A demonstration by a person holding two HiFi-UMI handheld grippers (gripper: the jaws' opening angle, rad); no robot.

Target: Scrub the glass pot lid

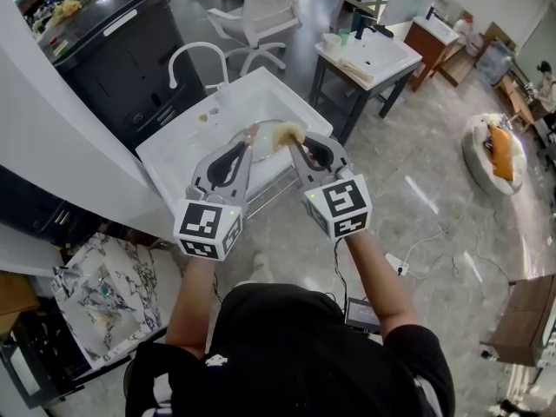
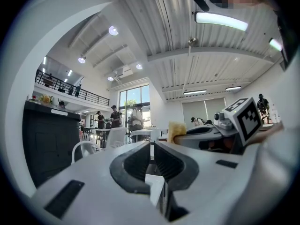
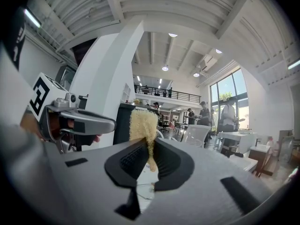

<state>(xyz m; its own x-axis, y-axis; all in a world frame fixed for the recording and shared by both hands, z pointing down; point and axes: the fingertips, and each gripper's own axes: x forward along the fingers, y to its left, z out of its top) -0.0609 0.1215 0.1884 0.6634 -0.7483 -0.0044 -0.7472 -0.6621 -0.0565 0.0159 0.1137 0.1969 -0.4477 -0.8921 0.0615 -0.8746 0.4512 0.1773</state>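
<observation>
Right tongs (image 3: 149,159) pinch the sponge (image 3: 143,123) at the lid's (image 1: 265,153) 1 o'clock, likely for scrubbing; left tongs (image 2: 152,161), pressed together and empty, hover at 11.

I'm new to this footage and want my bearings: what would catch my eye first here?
First, the two grippers held side by side over the middle of the head view: the left gripper is shut, and the right gripper is shut on a yellow scrub pad. Just beyond them is a white sink with a curved tap at its far left.
</observation>
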